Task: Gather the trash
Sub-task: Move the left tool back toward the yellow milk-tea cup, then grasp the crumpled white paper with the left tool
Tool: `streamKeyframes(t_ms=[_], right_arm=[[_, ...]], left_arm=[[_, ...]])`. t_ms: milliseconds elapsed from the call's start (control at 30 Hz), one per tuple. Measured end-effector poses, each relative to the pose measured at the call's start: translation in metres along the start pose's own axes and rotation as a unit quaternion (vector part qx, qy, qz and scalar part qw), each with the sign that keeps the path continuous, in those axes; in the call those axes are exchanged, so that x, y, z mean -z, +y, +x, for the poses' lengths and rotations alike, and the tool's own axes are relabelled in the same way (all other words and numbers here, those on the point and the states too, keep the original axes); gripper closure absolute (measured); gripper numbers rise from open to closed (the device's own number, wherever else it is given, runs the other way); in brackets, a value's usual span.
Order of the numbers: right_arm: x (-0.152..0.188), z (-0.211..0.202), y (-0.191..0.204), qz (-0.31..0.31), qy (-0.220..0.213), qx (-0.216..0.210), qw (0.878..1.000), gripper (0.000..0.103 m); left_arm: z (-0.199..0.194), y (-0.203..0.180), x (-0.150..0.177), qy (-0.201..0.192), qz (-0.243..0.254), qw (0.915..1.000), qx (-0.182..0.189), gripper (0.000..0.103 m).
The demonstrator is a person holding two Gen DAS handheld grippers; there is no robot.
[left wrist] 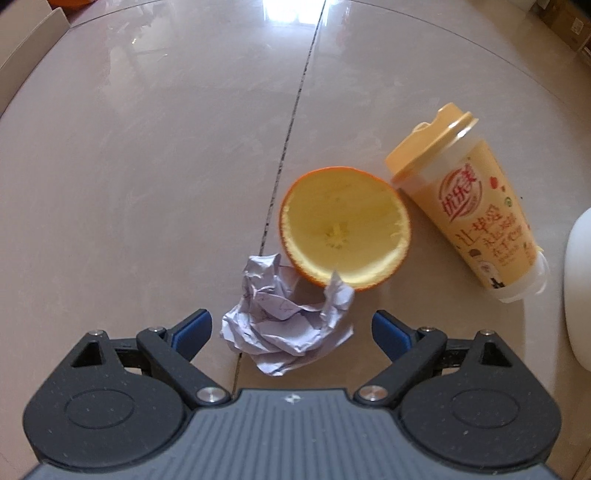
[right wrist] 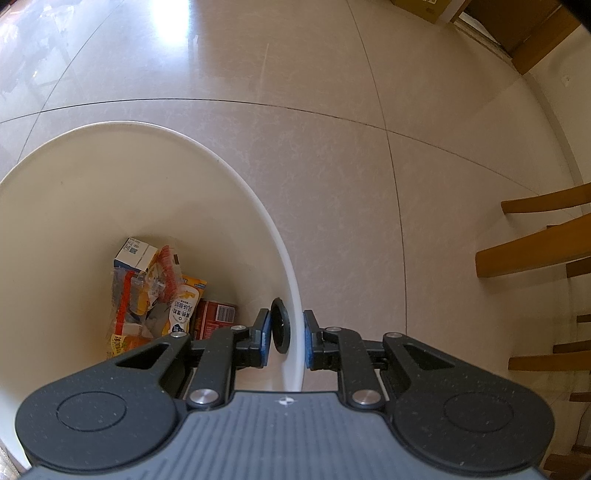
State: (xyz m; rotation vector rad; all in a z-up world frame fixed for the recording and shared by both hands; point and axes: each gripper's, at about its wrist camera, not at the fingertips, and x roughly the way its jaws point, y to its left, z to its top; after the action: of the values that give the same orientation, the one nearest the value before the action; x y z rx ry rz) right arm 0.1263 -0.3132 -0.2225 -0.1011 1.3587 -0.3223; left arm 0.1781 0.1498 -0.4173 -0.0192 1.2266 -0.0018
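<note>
A crumpled ball of white paper [left wrist: 286, 317] lies on the tiled floor between the wide-open fingers of my left gripper [left wrist: 291, 328], and the blue pads stand clear of it on both sides. Just beyond it sits a half orange [left wrist: 345, 227], cut face up. A yellow drink cup [left wrist: 476, 206] with a lid lies on its side to the right. My right gripper [right wrist: 286, 338] is shut on the rim of the white trash bin [right wrist: 236, 192], one pad inside by a black knob [right wrist: 279, 326], one outside. Several wrappers and cartons [right wrist: 155, 291] lie in the bin's bottom.
The bin's white wall [left wrist: 578, 291] shows at the right edge of the left wrist view. Wooden chair legs [right wrist: 535, 251] stand to the right of the bin. Cardboard boxes [right wrist: 424, 7] sit far back on the floor.
</note>
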Motion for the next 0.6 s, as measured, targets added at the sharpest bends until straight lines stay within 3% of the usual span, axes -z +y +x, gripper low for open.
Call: streamKeyframes(t_ms=[233,433,600], right_arm=[[0.001,0.001,0.001,-0.003,-0.002,0.003,1.0,0.082],[0.0,0.001,0.002,-0.003,-0.003,0.003,1.0,0.082],[0.0,0.0,0.002,-0.002,-0.002,0.003,1.0,0.082]], left_arm=[[0.006,-0.001,0.005,-0.009,-0.004,0.9999,-0.009,0.015],[0.011,0.002,0.006,-0.009,-0.007,0.9999,-0.009,0.031],[0.014,0.002,0.008,-0.016,0.001,0.9998,-0.014,0.038]])
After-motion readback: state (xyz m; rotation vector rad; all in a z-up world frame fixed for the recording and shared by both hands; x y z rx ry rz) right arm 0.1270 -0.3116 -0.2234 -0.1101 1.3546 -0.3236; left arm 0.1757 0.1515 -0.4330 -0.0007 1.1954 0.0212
